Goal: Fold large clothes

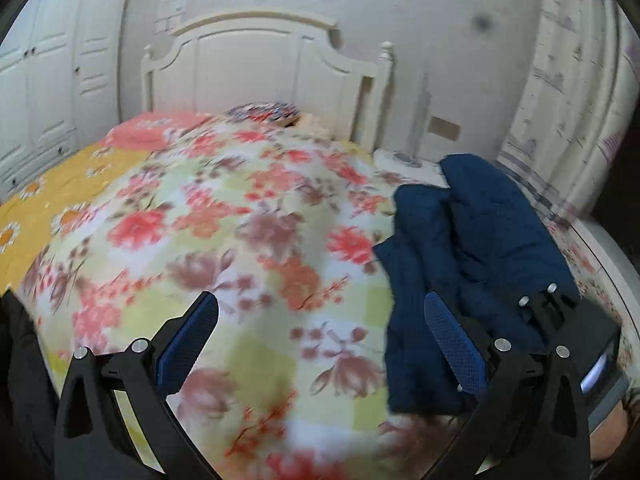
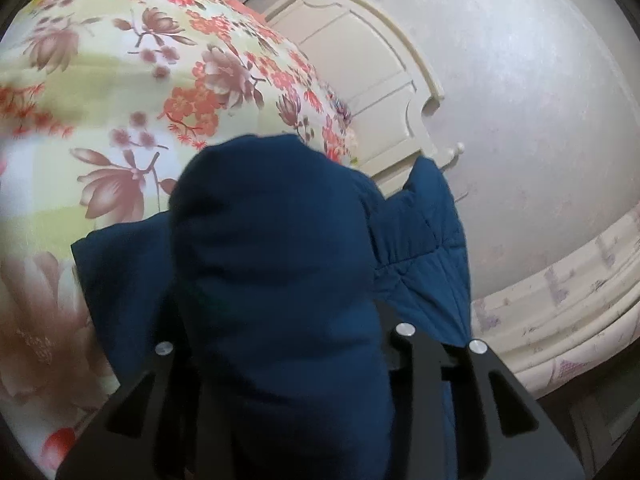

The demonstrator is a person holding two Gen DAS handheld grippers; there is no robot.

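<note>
Left wrist view, left gripper (image 1: 320, 340): blue-padded fingers (image 1: 188, 344) spread wide, nothing between them, above the bed
Left wrist view, garment: dark blue quilted padded jacket (image 1: 480, 240) bunched on the right side of the floral bedspread with red and mauve blossoms on pale green (image 1: 240, 220)
Left wrist view, right gripper (image 1: 552, 312): black, at the jacket's near edge; grip cannot be told from here
Left wrist view, room: cream wooden headboard (image 1: 260, 64), white wardrobe doors (image 1: 48, 92), patterned curtain (image 1: 568, 100)
Right wrist view, jacket (image 2: 280, 280): bulges up between the black arms, hiding the fingertips
Right wrist view, fingers: partly parted with fabric between; whether they pinch it cannot be told
Right wrist view, surroundings: bedspread (image 2: 100, 100) left, headboard (image 2: 380, 80) beyond
</note>
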